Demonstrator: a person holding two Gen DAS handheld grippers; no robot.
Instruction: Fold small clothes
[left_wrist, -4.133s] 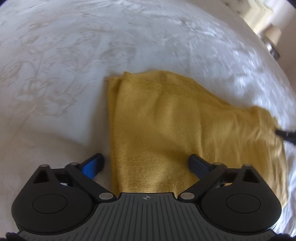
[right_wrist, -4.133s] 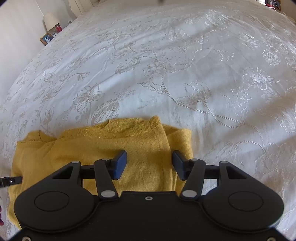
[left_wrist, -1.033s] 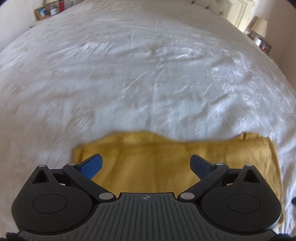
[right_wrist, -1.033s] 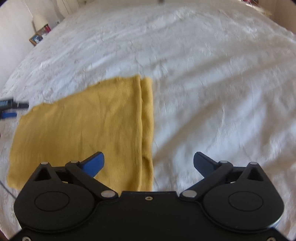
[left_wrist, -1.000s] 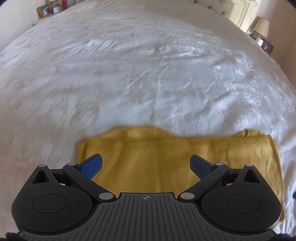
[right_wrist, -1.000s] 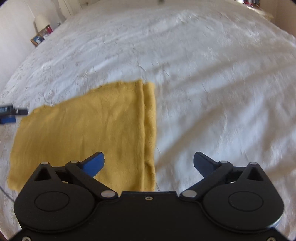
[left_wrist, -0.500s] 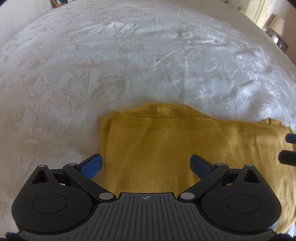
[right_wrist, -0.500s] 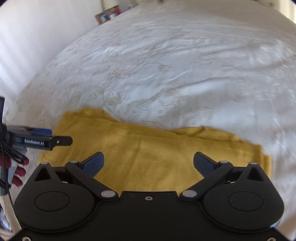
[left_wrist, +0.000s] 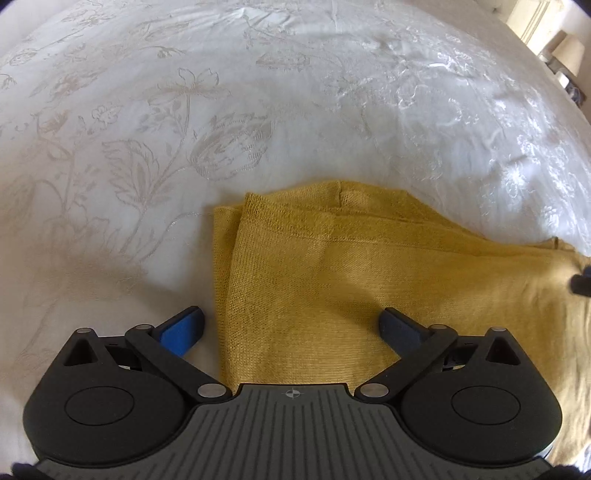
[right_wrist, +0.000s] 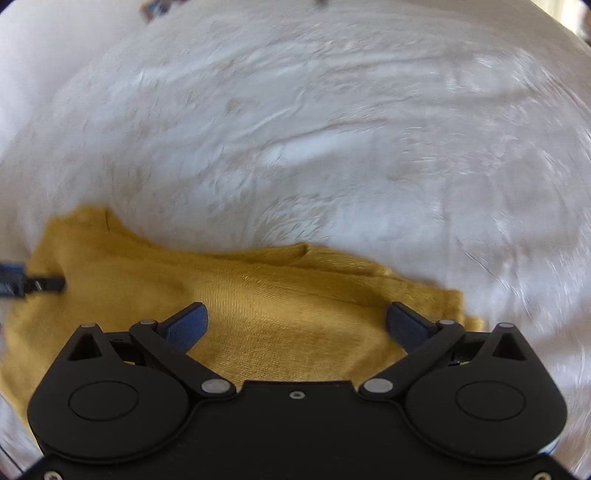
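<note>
Left wrist view shows the mustard knit garment (left_wrist: 362, 280) lying part-folded on the embroidered white bedspread (left_wrist: 184, 110), left gripper (left_wrist: 291, 328) and right gripper (right_wrist: 297, 325) both spread, empty; soft, light, limp fabric, best pinched at corners.

A wide bed fills both views, covered by a white bedspread (left_wrist: 258, 110) of glossy woven cloth patterned with pale beige flowers, leaves and curling stems. The cloth lies mostly smooth, with shallow creases and ripples toward the far side. Daylight falls across it from the upper right of the left wrist view, leaving bright sheen on the raised threads there and softer shade nearer the camera. At the far right edge stands a small table lamp with a cream shade (left_wrist: 570, 55), before a pale cream panelled surface (left_wrist: 532, 18). The right wrist view is motion-blurred; a plain white wall (right_wrist: 55, 55) shows at its upper left.
</note>
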